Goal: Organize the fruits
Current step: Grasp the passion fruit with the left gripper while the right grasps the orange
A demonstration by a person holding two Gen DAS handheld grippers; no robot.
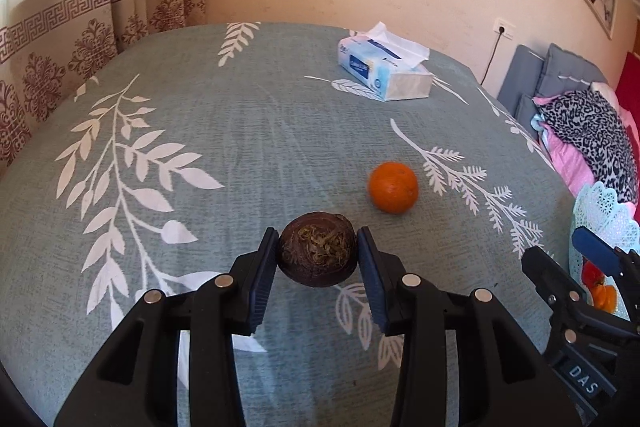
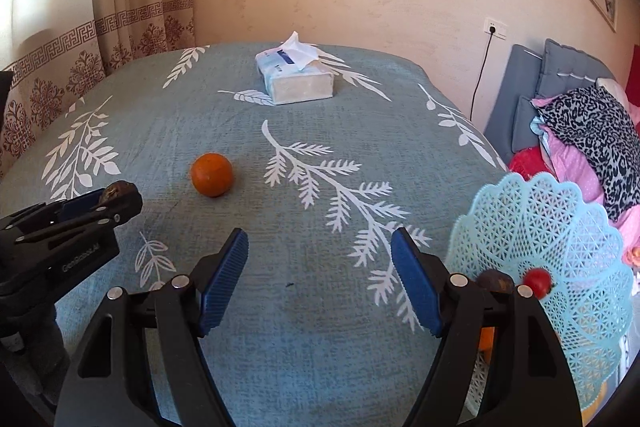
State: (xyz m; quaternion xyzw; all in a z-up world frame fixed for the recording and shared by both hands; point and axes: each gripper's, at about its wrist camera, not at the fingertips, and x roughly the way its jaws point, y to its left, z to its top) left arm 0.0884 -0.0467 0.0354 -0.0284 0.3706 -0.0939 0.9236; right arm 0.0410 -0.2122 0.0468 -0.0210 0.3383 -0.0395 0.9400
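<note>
My left hand-held gripper (image 1: 317,251) is clamped on a dark brown fruit (image 1: 317,249), pads touching both its sides above the counter (image 1: 248,147). My right hand-held gripper (image 2: 320,273) hangs wide apart, holding nothing. An orange (image 2: 211,174) lies farther off; the lacy basket (image 2: 560,227) at right holds a red fruit (image 2: 538,282).

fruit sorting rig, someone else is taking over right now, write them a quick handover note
Left gripper: shut on the dark brown fruit, held just above the tablecloth.
Right gripper: open, holding nothing, beside the basket.
Done: a red fruit, a brown one and something orange are already in the basket.
Left: carry the held fruit to the basket at the table's right edge, then fetch the orange lying loose mid-table. The tissue pack at the back is not part of the job.
</note>
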